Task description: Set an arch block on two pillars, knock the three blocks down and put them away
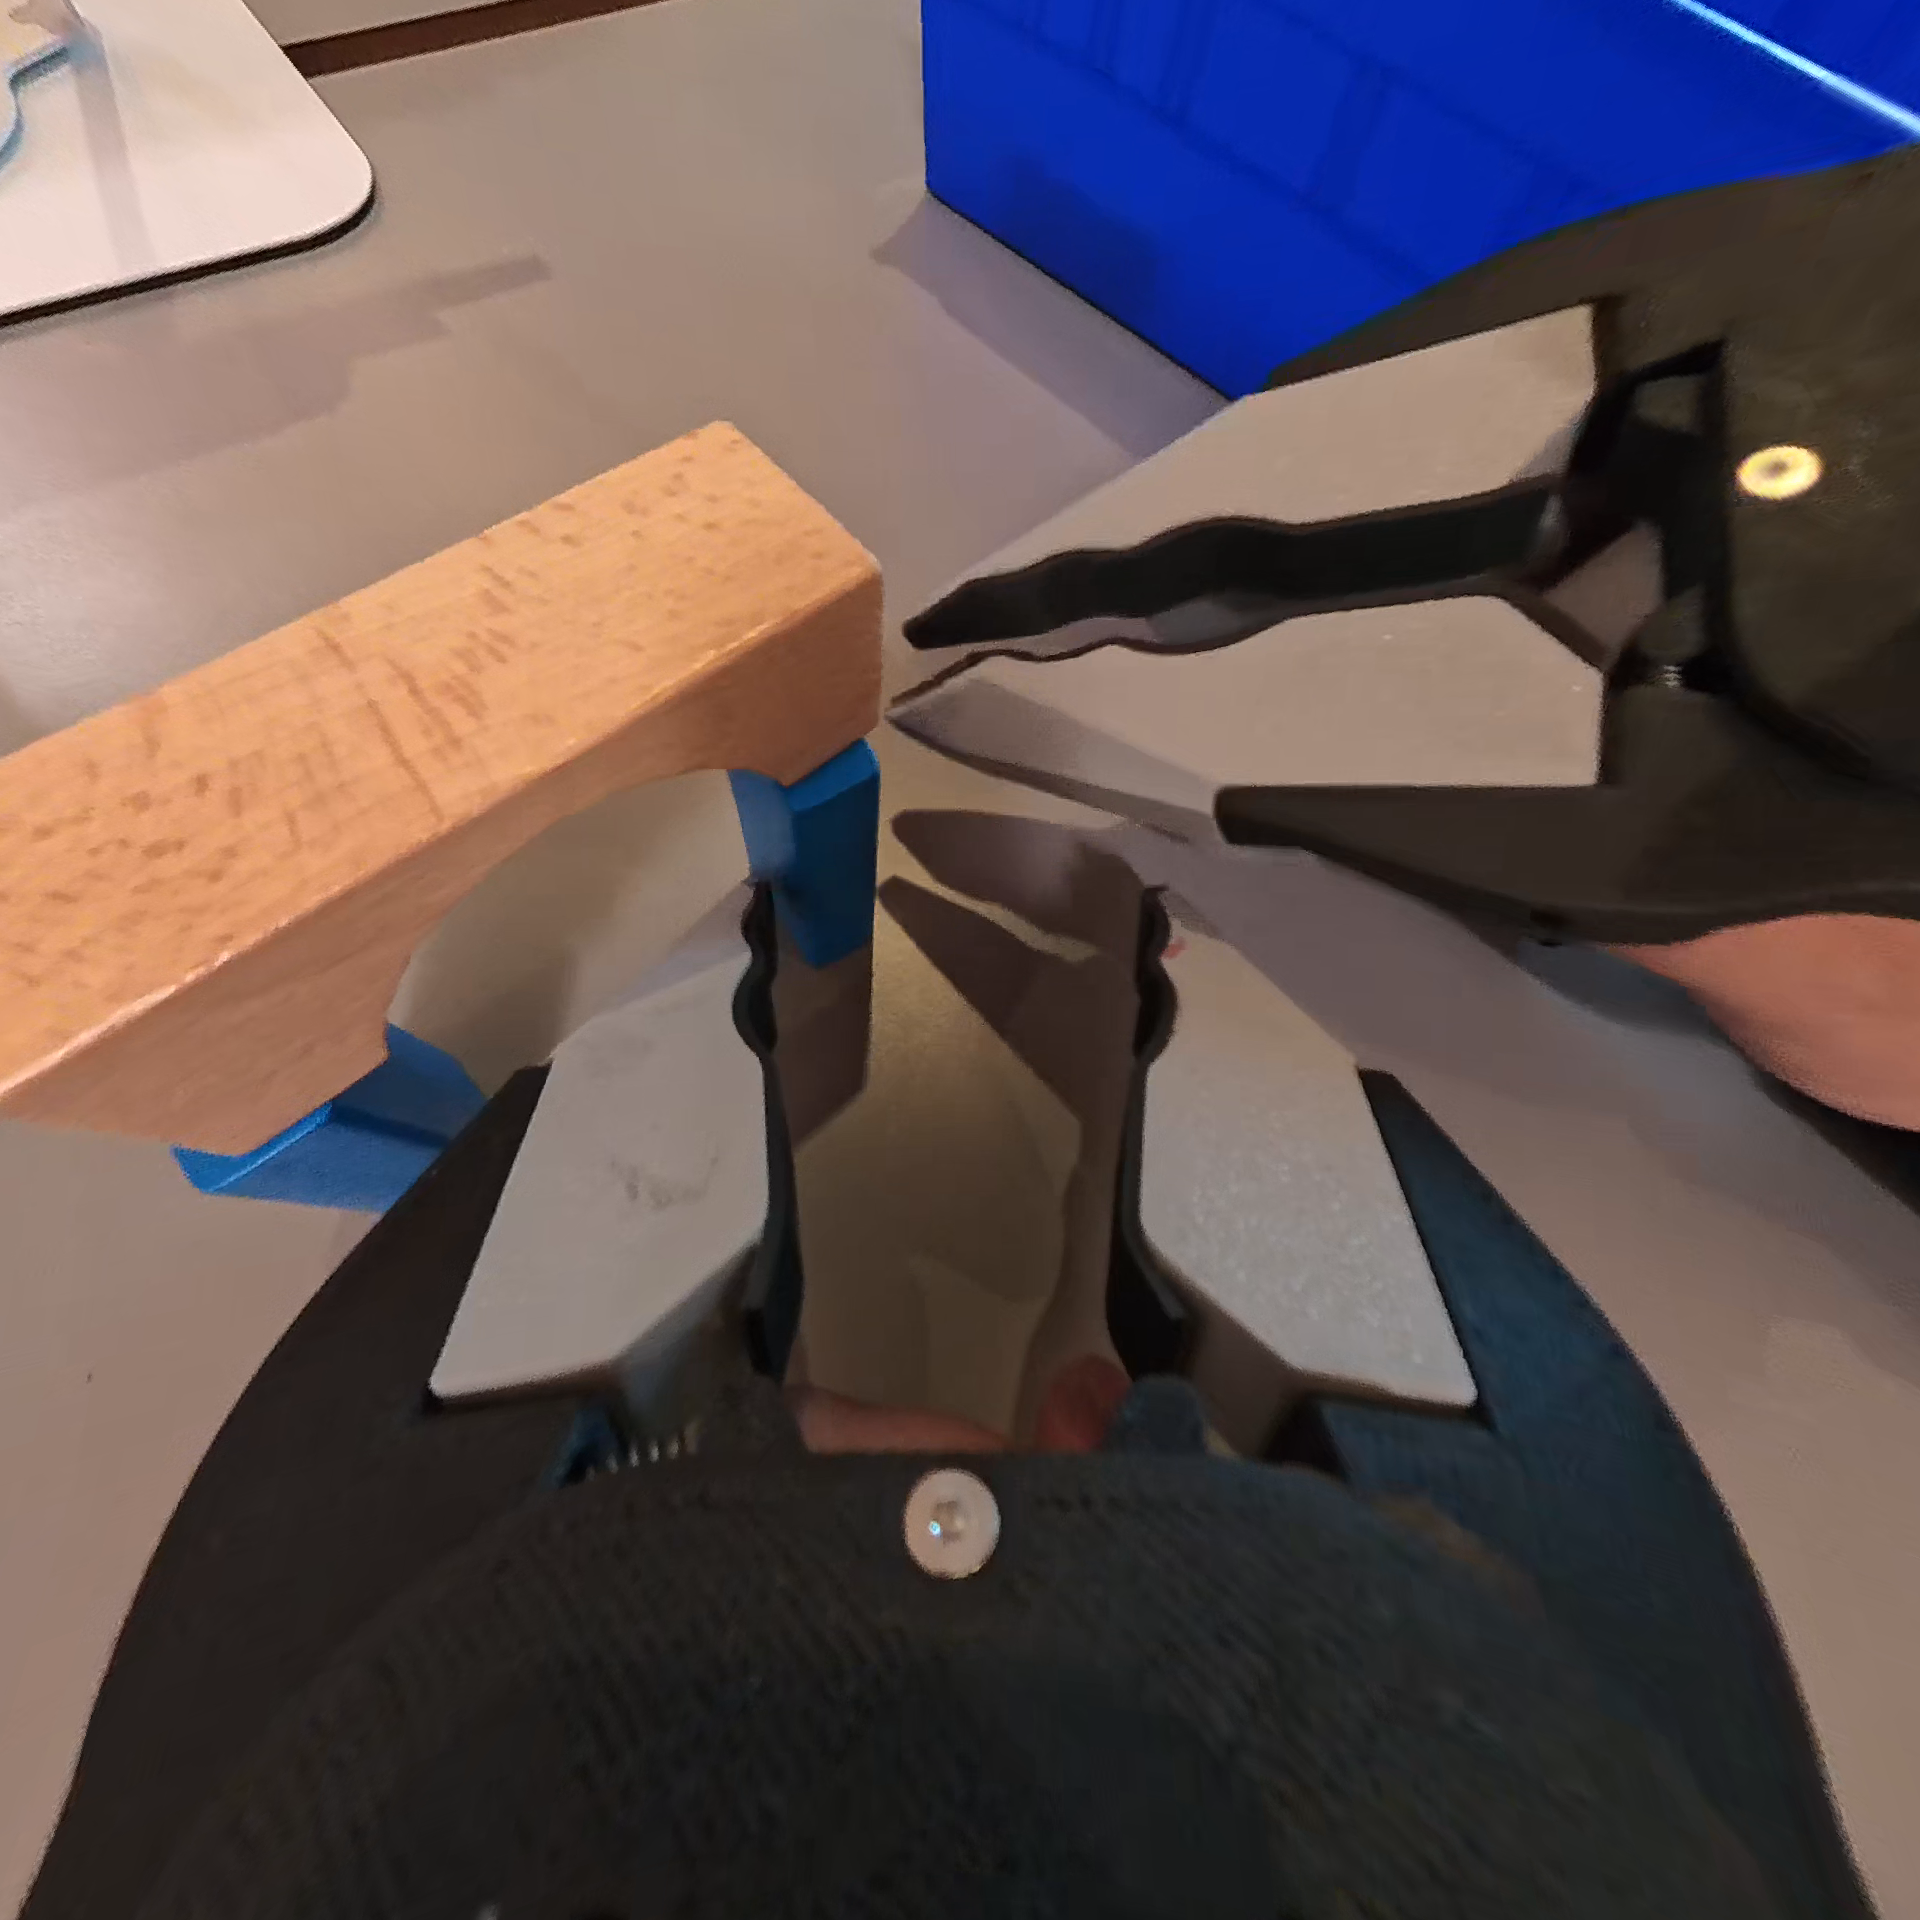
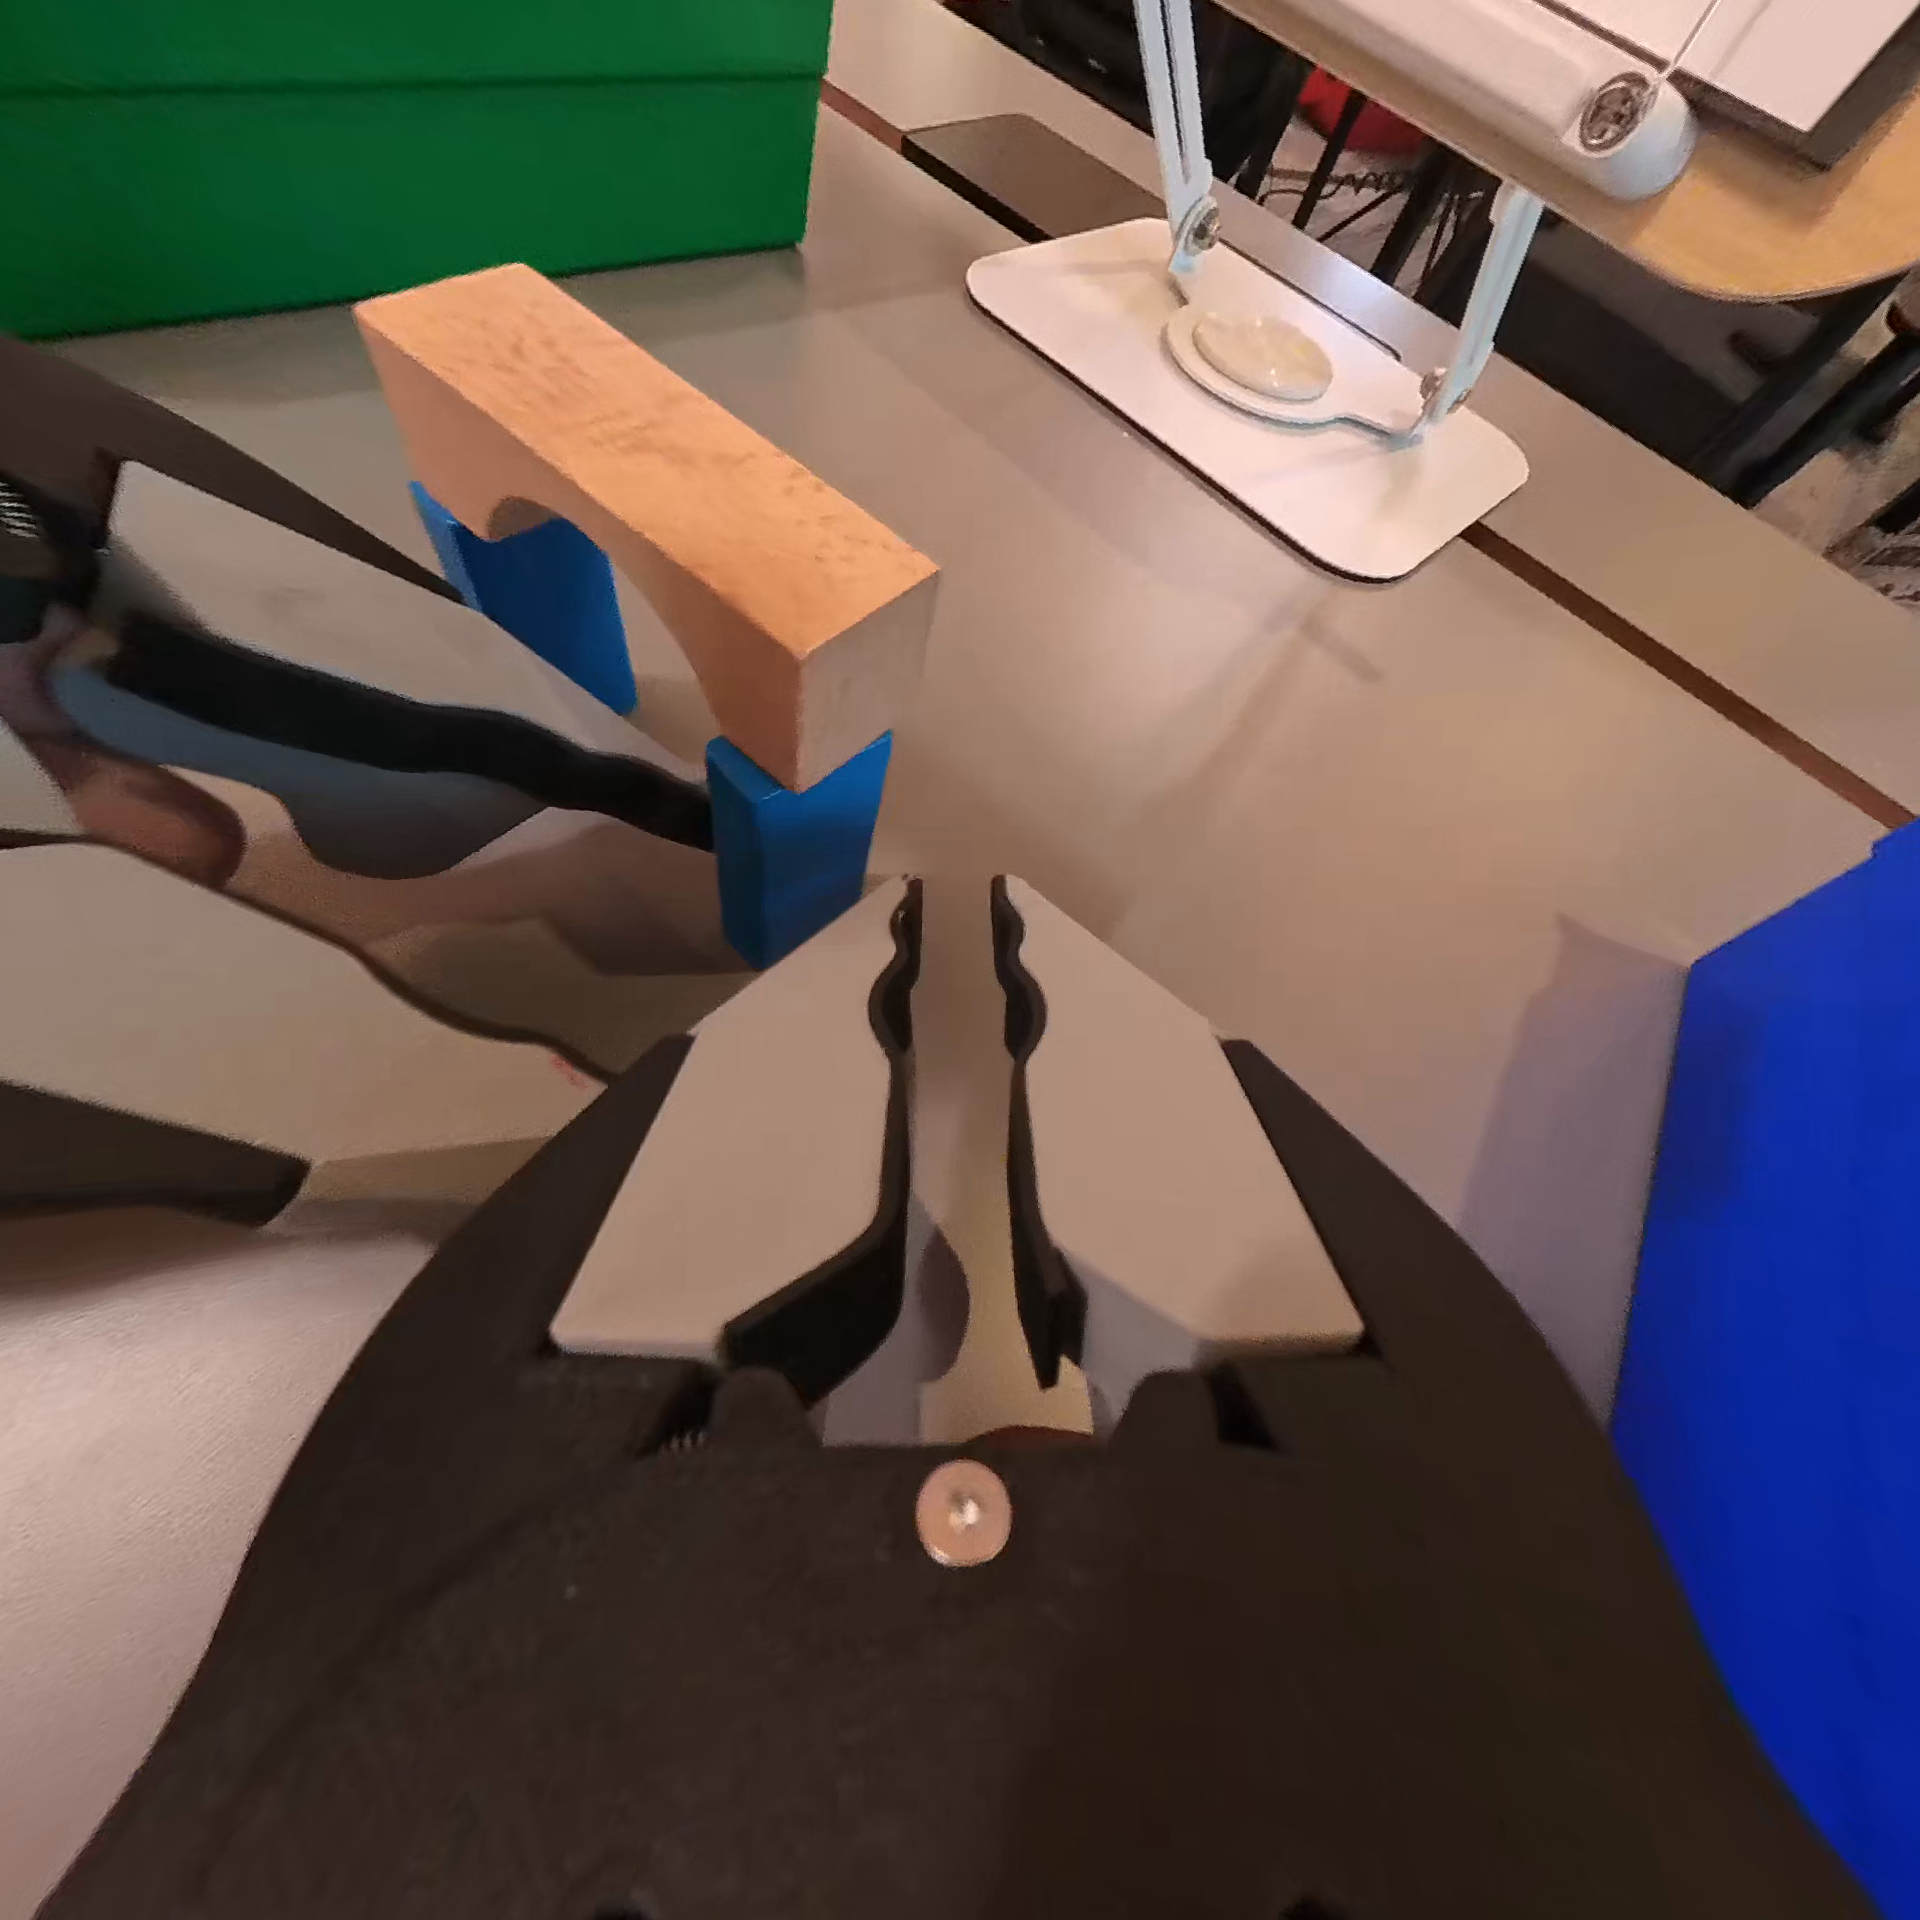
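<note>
— The arch? Bare wood, matt, with speckled grain.
— And the pillars?
— Painted blue, smooth. The table has a grey, faintly glossy finish.

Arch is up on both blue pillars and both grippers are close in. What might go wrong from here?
1. The arch block overhangs the near blue pillar at a corner, so a light nudge may drop it early.
2. The left gripper, open and empty, has one finger beside that pillar and could tip it.
3. The right gripper is nearly closed beside the blue bin; toppled blocks may scatter against it.
</note>
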A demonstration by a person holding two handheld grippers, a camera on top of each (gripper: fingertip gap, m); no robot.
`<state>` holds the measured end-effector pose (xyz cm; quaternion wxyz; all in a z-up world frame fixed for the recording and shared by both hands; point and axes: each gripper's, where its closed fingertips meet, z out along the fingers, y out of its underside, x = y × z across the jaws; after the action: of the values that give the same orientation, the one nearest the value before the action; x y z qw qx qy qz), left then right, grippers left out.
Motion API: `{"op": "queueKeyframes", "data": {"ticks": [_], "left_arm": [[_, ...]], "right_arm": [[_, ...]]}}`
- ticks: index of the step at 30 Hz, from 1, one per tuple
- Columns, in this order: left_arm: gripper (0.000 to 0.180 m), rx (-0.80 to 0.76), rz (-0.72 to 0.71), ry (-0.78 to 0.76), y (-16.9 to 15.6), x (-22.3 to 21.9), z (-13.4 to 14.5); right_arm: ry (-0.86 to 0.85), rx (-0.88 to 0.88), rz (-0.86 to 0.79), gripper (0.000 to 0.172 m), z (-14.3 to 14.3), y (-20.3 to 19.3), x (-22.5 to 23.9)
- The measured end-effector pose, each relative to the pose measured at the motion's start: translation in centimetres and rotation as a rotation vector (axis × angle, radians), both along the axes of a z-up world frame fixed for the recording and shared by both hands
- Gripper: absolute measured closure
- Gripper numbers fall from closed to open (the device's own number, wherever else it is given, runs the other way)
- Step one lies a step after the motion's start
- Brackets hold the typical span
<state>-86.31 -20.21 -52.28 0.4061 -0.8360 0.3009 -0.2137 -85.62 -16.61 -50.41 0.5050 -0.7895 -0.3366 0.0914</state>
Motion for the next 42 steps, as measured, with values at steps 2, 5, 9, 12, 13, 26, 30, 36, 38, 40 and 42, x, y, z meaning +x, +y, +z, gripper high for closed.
{"op": "queueKeyframes", "data": {"ticks": [2,5,9,12,13,26,30,36,38,40,42], "left_arm": [[0.112,-0.002,-0.004,0.007,-0.1,0.1,-0.1],[0.112,0.003,-0.008,0.017,-0.1,0.1,-0.1],[0.111,0.004,-0.01,0.014,-0.1,0.2,-0.1],[0.111,0.0,-0.011,0.005,-0.2,0.2,-0.1],[0.11,-0.003,-0.012,0.004,-0.2,0.2,-0.1],[0.109,-0.033,-0.02,-0.007,-0.2,0.2,-0.3],[0.109,-0.037,-0.021,-0.011,-0.2,0.2,-0.3],[0.11,0.014,-0.029,-0.051,-1.1,-0.7,0.7],[0.11,0.075,-0.048,-0.077,-1.8,-1.6,1.6],[0.11,0.136,-0.057,-0.097,-2.5,-3.2,2.5],[0.109,0.195,-0.049,-0.099,-2.6,-5.6,3.4]], "right_arm": [[0.007,-0.006,-0.004,0.162,0.0,0.3,0.1],[0.033,-0.031,0.009,0.16,-0.1,0.5,-0.1],[0.034,-0.049,0.017,0.159,-0.3,0.8,-0.5],[0.026,-0.049,0.031,0.159,-0.4,0.9,-0.9],[0.022,-0.047,0.034,0.159,-0.4,1.0,-1.0],[0.02,-0.049,0.034,0.16,-0.4,1.3,-1.3],[0.021,-0.047,0.03,0.159,-0.4,1.3,-1.3],[0.044,-0.04,0.018,0.154,-0.1,1.3,-0.6],[0.051,-0.031,0.008,0.153,0.1,1.3,-0.3],[0.057,-0.022,-0.002,0.151,0.3,1.4,0.1],[0.063,-0.018,-0.009,0.15,0.4,1.4,0.3]]}}
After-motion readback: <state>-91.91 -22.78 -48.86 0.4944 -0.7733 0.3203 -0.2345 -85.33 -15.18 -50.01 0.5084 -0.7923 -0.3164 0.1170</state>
